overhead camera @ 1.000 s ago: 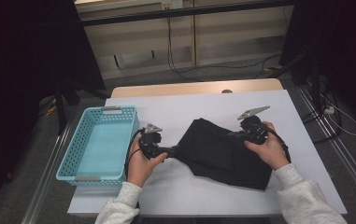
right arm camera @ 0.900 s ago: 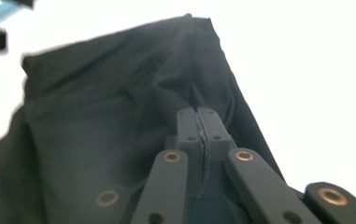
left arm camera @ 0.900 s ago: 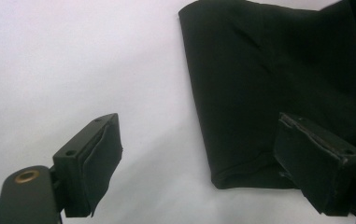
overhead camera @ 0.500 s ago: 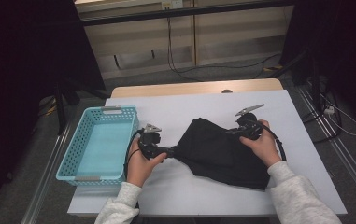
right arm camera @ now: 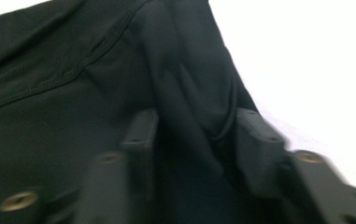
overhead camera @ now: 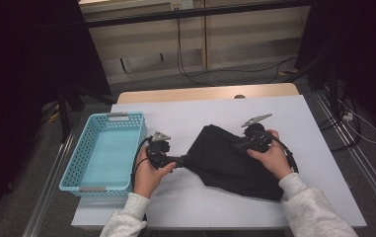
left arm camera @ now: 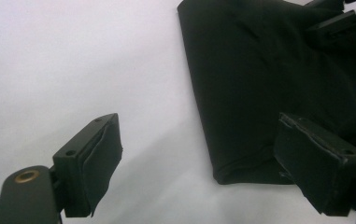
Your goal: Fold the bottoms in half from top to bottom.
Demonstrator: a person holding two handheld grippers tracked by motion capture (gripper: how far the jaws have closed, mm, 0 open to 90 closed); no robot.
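A black cloth (overhead camera: 230,165) lies crumpled on the white table (overhead camera: 284,108). My left gripper (overhead camera: 180,161) rests at the cloth's left tip. Its jaws stand wide open in the left gripper view (left arm camera: 196,123), with a folded corner of the cloth (left arm camera: 241,140) lying between them, close to the right pad (left arm camera: 313,158). My right gripper (overhead camera: 238,145) is low on the cloth's upper right part. Its jaws have just been opening; in the right gripper view (right arm camera: 196,116) they stand apart with a loose ridge of cloth (right arm camera: 189,93) between them.
A light blue plastic basket (overhead camera: 126,117) stands at the table's left side, close to my left hand. A wooden strip (overhead camera: 205,93) borders the table's far edge. Cables run over the floor beyond and to the right.
My right gripper has sunk a little onto the cloth and shifted left, and its jaws have parted. The raised part of the cloth has settled. The left gripper has kept still.
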